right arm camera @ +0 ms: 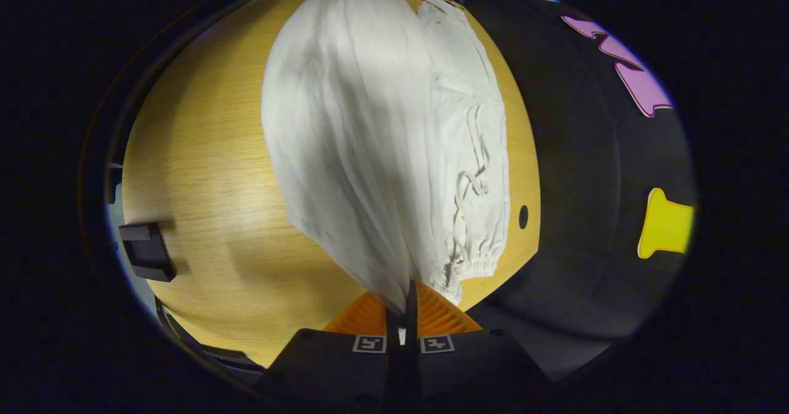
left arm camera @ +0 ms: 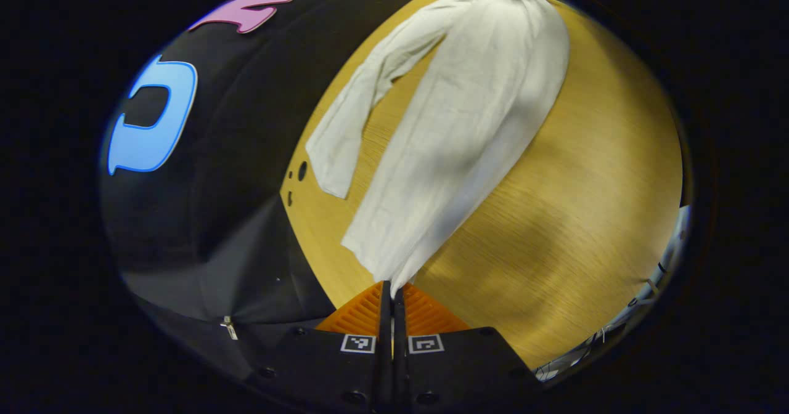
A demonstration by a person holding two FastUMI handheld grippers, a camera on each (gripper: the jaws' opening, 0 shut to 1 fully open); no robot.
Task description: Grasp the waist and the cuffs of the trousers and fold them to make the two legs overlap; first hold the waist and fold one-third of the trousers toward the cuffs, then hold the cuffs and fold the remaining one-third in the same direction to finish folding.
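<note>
With both fingers pressed together on cloth, my left hand-held gripper [left arm camera: 392,291] pinches a cuff end of the white trousers [left arm camera: 468,124]; no gap visible btwn fingers. One leg runs taut from that pinch up toward the far waist; the other leg [left arm camera: 363,103] lies slack to the side, its cuff flat on the wooden tabletop [left arm camera: 585,204] near the edge w/ small dark holes. Right hand-held gripper [right arm camera: 407,303] likewise clamped on fabric at the waist end, approx. at the elastic band. From there the trousers [right arm camera: 370,130] rise in a lifted sheet; waistband [right arm camera: 478,260] w/ drawstring rests on the tabletop [right arm camera: 203,174] beside it. Dark block [right arm camera: 147,251] sits at the tabletop's edge, well apart from the cloth.
</note>
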